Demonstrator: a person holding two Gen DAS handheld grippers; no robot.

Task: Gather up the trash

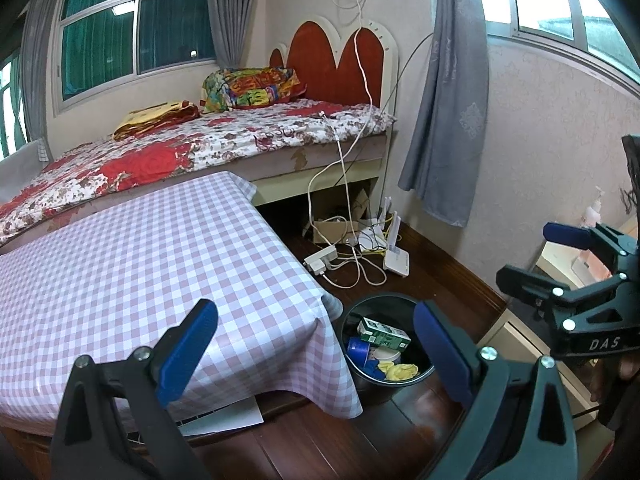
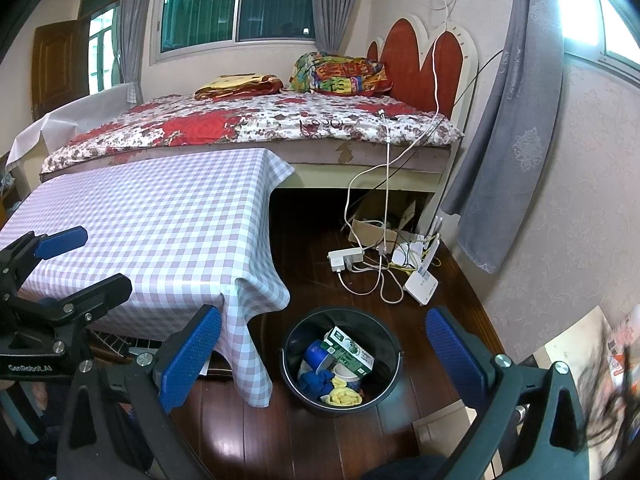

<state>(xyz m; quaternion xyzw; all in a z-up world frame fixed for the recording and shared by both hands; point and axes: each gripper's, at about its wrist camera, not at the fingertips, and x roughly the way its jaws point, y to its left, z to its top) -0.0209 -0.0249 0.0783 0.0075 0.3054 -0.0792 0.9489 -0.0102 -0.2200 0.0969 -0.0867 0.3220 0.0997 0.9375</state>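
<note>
Left wrist view
My left gripper: spread wide, blue pads far apart, nothing between them and touching nothing.
My right gripper: seen from the side at the right edge, also spread, nothing in it.
Bin: black, on the wooden floor just beside the table corner, showing in the gap between my left fingers.
Trash in the bin: a green and white carton lies on top, a blue cup beside it, yellow crumpled material at the near side.
Table: checked cloth, bare top; its corner drapes down just left of the bin.
Open room: dark floor lies free between the bin and the wall on the right.

Right wrist view
My right gripper: fingers wide apart, empty, held above the floor with the bin framed between the pads.
My left gripper: at the left edge over the table's near side, spread and empty.
Bin: open top, carton tilted across the blue cup, blue cloth-like wad and yellow material at the near rim.
Edges: the tablecloth's hanging corner falls just left of the bin; whether it touches I cannot tell.
Cables: a power strip, white leads and a router lie on the floor beyond the bin, near the bed.
</note>
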